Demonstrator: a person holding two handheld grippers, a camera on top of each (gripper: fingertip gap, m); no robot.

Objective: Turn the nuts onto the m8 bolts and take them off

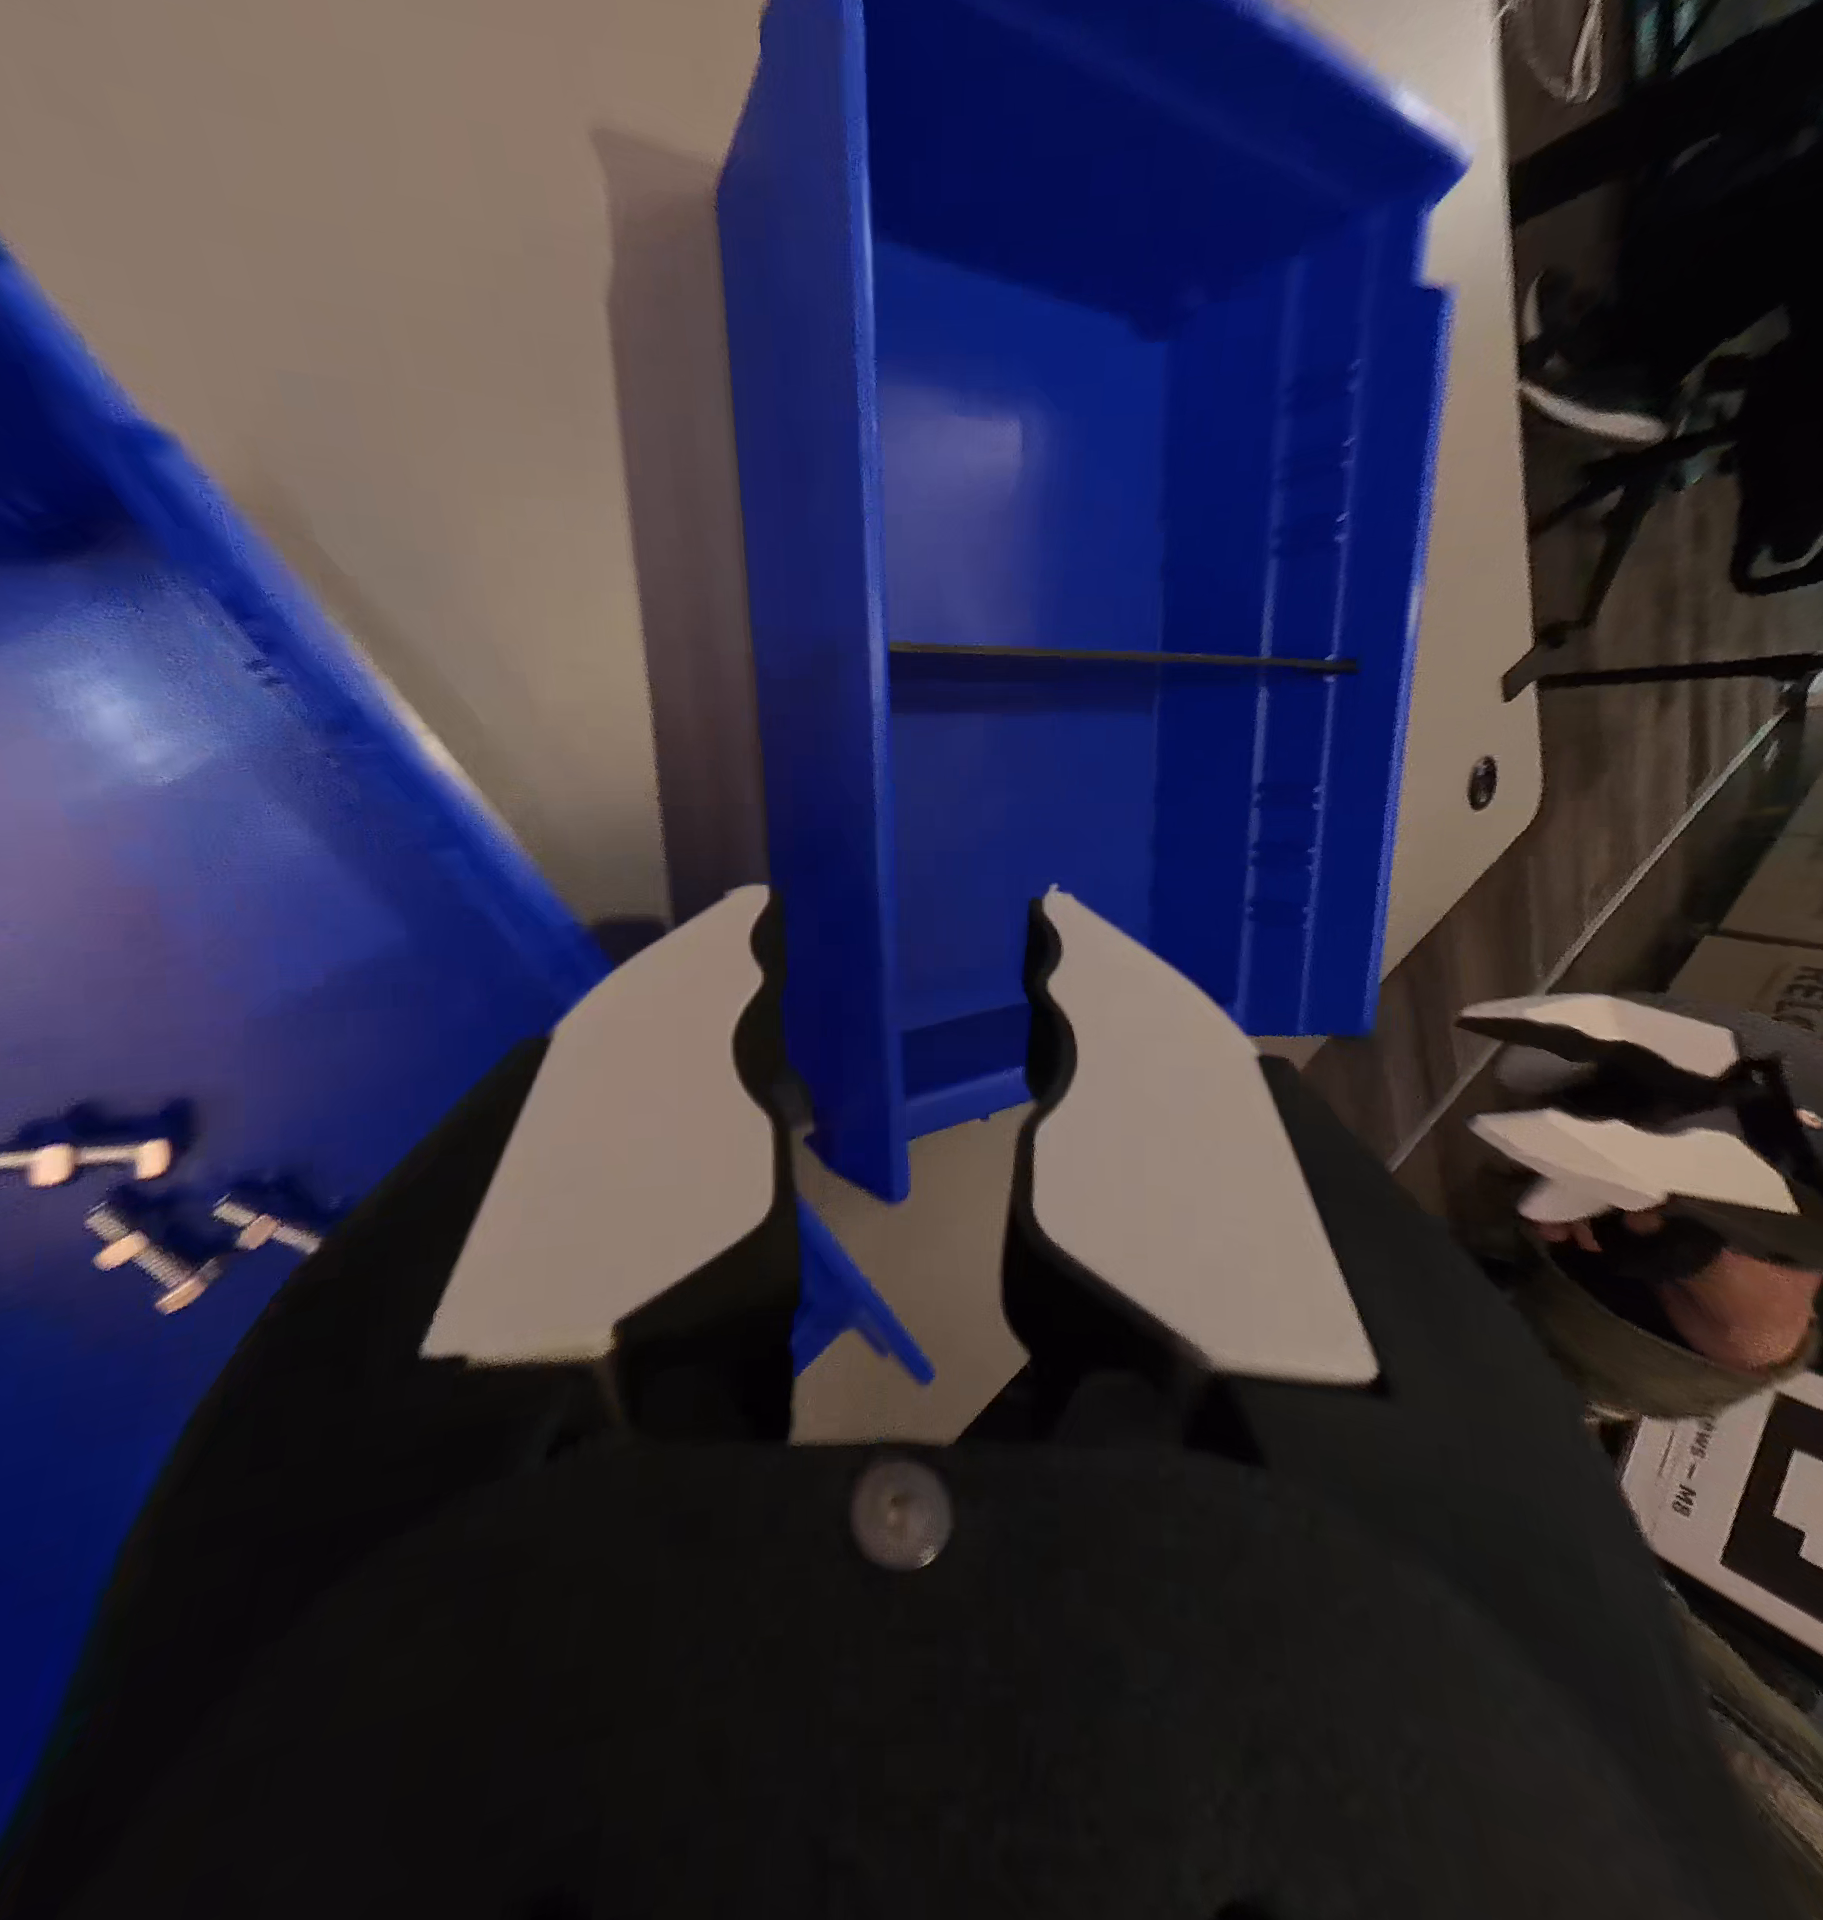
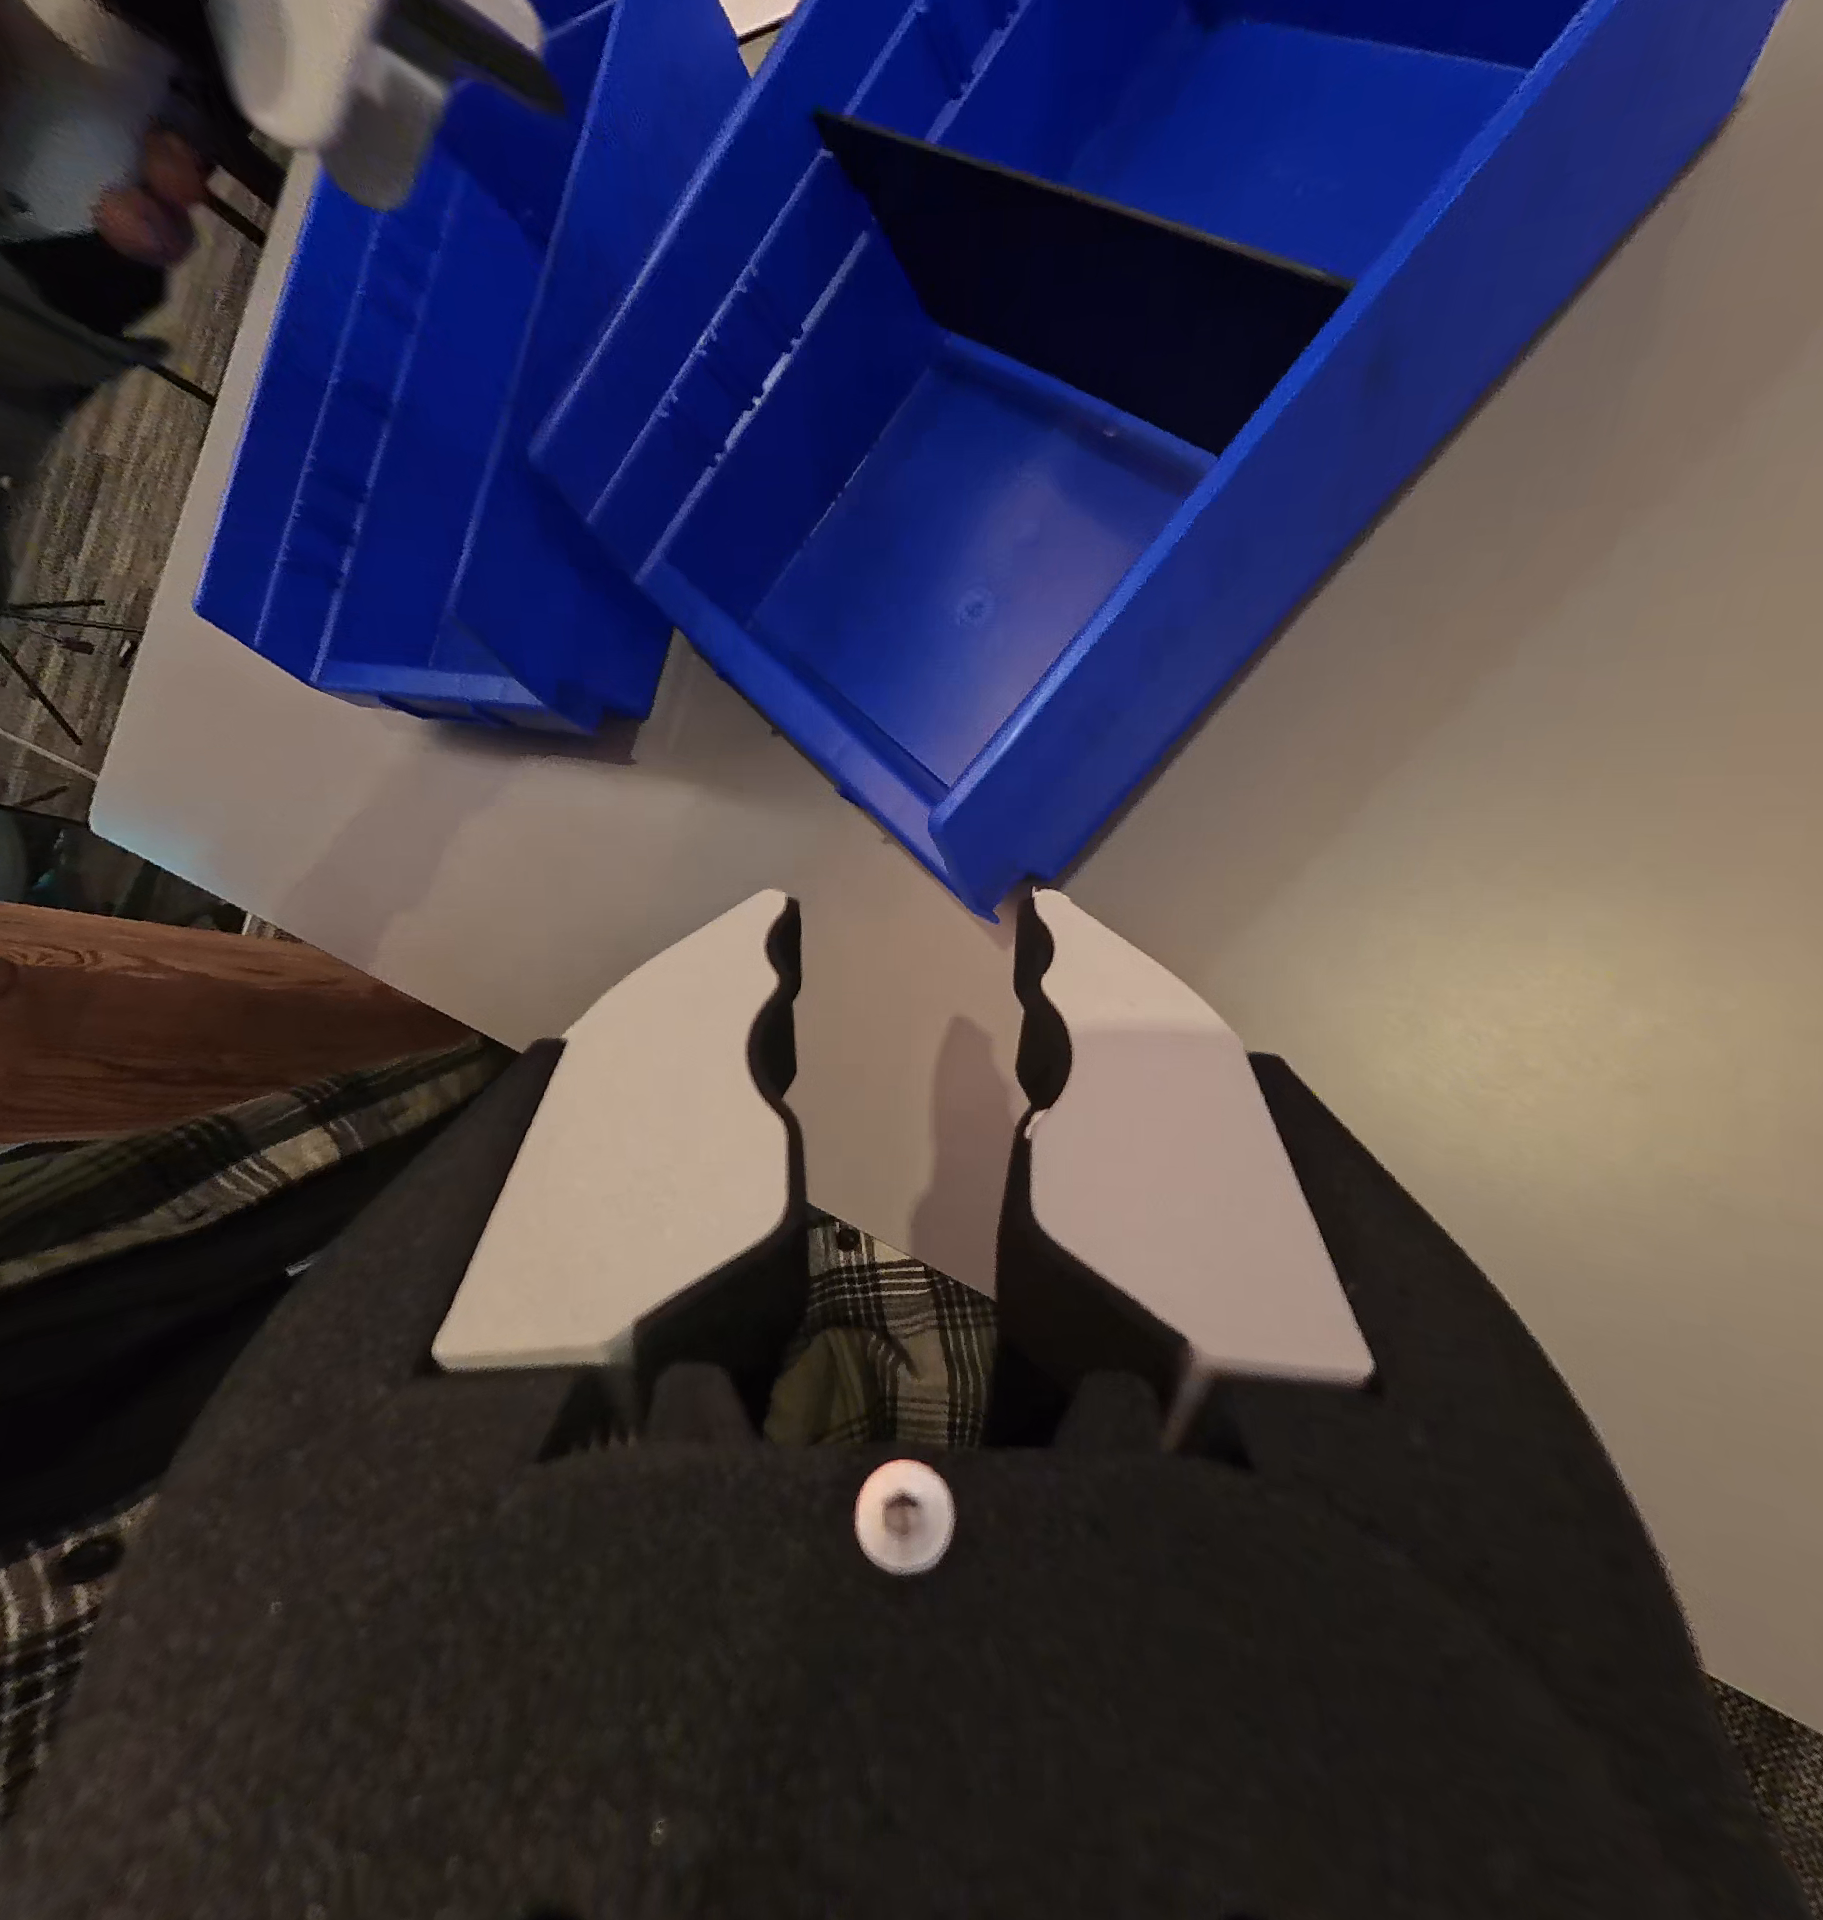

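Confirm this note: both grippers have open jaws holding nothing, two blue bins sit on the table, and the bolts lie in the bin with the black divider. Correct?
Not quite. In the left wrist view the bolts lie in the other blue bin, not the bin with the black divider, whose visible compartments look empty. The rest stands.

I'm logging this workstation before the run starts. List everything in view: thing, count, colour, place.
Bins: two, blue; divided bin near the right tongs, second bin beside it.
Divider: one, black, across the divided bin.
Bolts: a few, silver, lying in the bin at left in the left wrist view; exact count unclear.
Table: one, pale grey, under the bins.
Cardboard box: one, white with black pattern, below the table edge.
Wooden surface: one, brown, off the table's edge.
Left tongs: open, grey fingers, astride a bin wall.
Right tongs: open, nothing held, over the table.
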